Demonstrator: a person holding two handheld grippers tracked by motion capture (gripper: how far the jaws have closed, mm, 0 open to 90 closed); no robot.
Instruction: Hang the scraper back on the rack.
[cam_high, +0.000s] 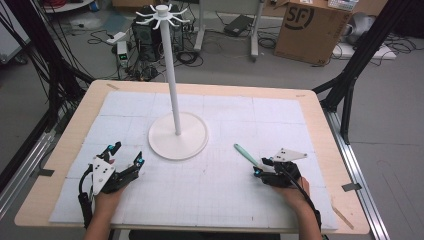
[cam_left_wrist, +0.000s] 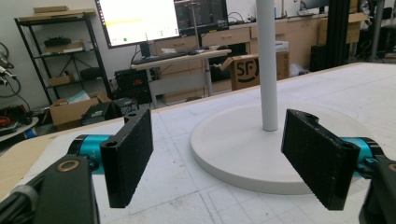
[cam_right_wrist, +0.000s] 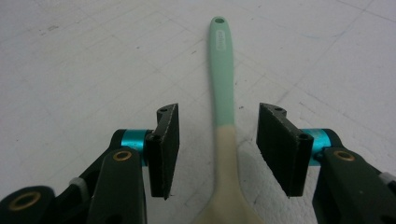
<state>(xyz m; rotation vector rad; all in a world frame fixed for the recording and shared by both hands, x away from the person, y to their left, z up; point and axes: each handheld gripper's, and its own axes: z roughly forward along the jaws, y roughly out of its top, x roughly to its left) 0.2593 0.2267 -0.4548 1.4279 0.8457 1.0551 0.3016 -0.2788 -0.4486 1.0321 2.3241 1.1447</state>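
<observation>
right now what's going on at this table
A person sits at a table covered by a white mat, holding a gripper in each hand. The right gripper is open, its jaws on either side of a spoon-like utensil with a mint green handle that lies flat on the mat; they do not touch it. The left gripper is open too, holding nothing and aimed at the round base of a white hanging stand in the middle of the table.

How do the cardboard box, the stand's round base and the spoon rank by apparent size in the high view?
1. Cardboard box, though it sits farther off on the floor.
2. Round base, slightly smaller in the picture, so the top two are unsure.
3. Spoon, clearly smallest.
</observation>
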